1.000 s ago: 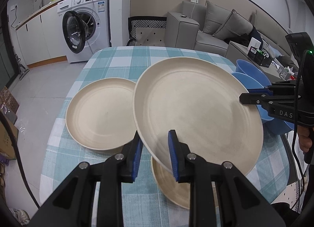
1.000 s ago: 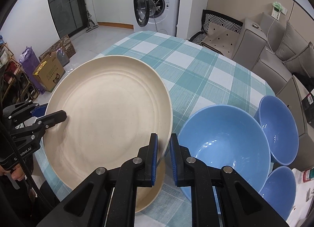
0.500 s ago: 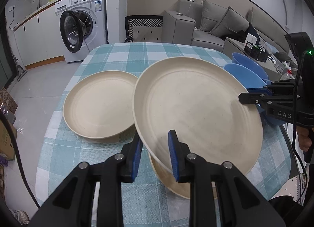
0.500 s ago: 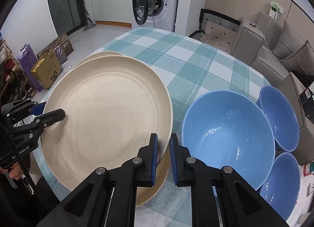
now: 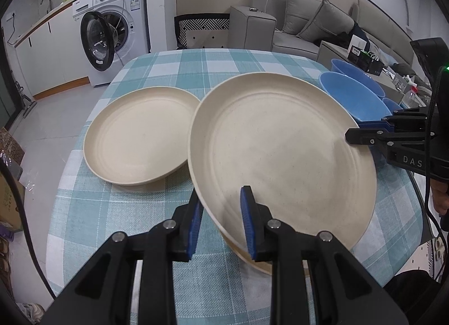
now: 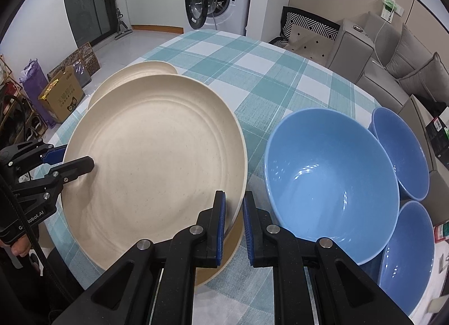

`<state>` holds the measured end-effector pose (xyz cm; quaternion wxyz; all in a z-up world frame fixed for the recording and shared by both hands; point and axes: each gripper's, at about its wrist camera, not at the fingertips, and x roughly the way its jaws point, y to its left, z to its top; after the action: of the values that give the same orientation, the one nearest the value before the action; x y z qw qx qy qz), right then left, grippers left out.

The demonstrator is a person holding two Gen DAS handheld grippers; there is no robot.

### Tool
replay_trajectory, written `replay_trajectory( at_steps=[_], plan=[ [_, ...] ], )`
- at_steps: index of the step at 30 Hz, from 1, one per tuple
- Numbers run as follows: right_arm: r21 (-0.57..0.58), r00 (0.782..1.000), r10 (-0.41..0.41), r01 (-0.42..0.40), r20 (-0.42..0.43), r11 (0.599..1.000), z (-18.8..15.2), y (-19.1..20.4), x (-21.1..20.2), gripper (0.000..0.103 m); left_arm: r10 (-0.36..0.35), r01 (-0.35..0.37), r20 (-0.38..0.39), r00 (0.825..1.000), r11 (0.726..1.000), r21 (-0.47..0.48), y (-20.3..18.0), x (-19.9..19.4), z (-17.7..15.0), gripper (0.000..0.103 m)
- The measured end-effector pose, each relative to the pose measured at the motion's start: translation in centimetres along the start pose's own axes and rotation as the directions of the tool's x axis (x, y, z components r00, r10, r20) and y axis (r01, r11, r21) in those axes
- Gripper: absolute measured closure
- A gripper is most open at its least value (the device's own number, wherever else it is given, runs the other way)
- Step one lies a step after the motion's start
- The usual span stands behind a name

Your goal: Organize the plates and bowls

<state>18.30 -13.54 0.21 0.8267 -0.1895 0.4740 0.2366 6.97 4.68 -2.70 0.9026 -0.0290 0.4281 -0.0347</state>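
Item 1: the large round cream plate with faint speckles (image 5: 280, 151), held tilted above the worktop between your two claws. Your left claw (image 5: 221, 215) is clamped on its near rim, one blue pad under the edge and one on the inner face. Your right claw (image 6: 233, 218) is pressed together on the opposite rim, which passes between its blue pads.

Item 2: a second cream plate of like make (image 6: 224, 257), lying flat on the worktop directly beneath the held one; only a crescent of its rim shows past the held plate's edge. The two plates look close together there; whether they touch cannot be told.

Item 3: a third cream plate (image 5: 140, 137), flat on the worktop, just beside the held plate on your left. In the left wrist view the held plate's edge overlaps its rim.

Item 4: a large glossy blue bowl (image 6: 331, 182), upright, near the held plate on your right.

Item 5: two smaller blue bowls, one behind the large bowl (image 6: 401, 153) and one nearer you (image 6: 407, 257), both close against it.

Item 6: the round worktop under a teal-and-white checked cloth (image 5: 196, 66).

Item 7: background. A white front-loading washing machine with its door open (image 5: 112, 27), and a grey sofa with cushions (image 5: 308, 22).
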Motion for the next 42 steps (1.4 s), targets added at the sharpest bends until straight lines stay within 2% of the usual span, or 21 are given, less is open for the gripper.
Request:
replay_trajectory(
  at_steps=[28,42],
  plan=[
    [0.018,0.997,-0.02,0.021,-0.068,1.0,-2.7,0.7,1.9,0.09,0.037,-0.03,-0.07,0.997,0.995,0.098,-1.2,1.6,-1.3,0.078],
    [0.014,0.996,-0.034,0.035,-0.081,0.999,-2.9,0.6,2.0,0.09,0.042,-0.03,-0.089,0.995,0.992,0.126,-1.9,2.1,-1.5,0.077]
  ],
)
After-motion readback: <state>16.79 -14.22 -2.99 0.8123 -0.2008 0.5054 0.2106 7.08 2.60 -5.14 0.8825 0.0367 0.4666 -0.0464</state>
